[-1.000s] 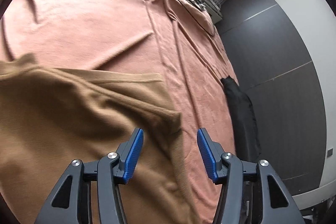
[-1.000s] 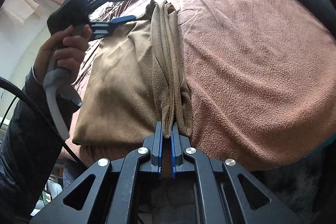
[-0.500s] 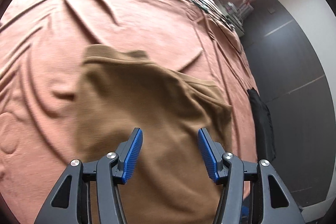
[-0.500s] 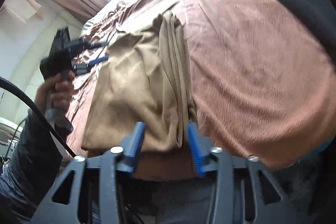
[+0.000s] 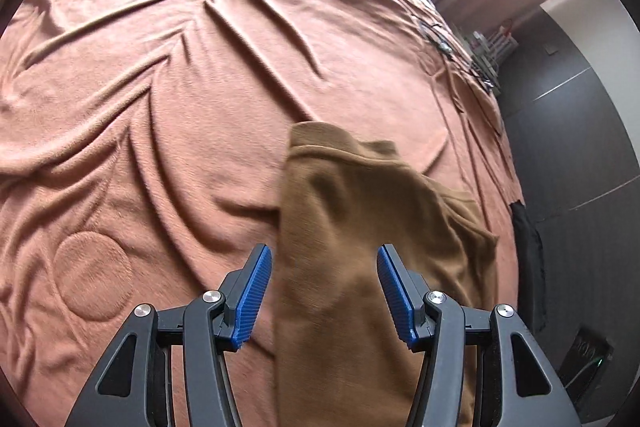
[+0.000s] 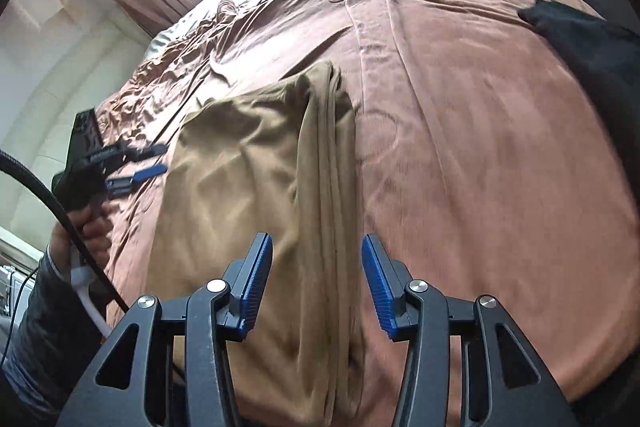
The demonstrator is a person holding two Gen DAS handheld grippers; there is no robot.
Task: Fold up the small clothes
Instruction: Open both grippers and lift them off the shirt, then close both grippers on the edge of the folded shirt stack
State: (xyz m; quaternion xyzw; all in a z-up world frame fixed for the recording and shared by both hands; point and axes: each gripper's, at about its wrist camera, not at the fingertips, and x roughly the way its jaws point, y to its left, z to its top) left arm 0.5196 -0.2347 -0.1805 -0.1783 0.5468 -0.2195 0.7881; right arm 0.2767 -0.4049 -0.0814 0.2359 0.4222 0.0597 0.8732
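- The right gripper (image 6: 317, 283), a second ago clamped on the bunched edge of the brown garment (image 6: 256, 195), has just been opening; its fingers now stand apart with the folded ridge between them, untouched.
- The garment is released and lies on the bed (image 6: 480, 147); this fold looks laid down.
- The left gripper (image 5: 322, 291) has swung from the garment's 3 o'clock side to its 9 o'clock edge, fingers apart and empty.
- Likely next: another fold or smoothing.
- Garment: soft, matte tan knit, stacked pleats along its 3 o'clock edge.
- Bedspread: fleecy terracotta, rumpled, with circular quilting.
- A black cloth (image 6: 592, 39) lies at 2 o'clock, well apart.
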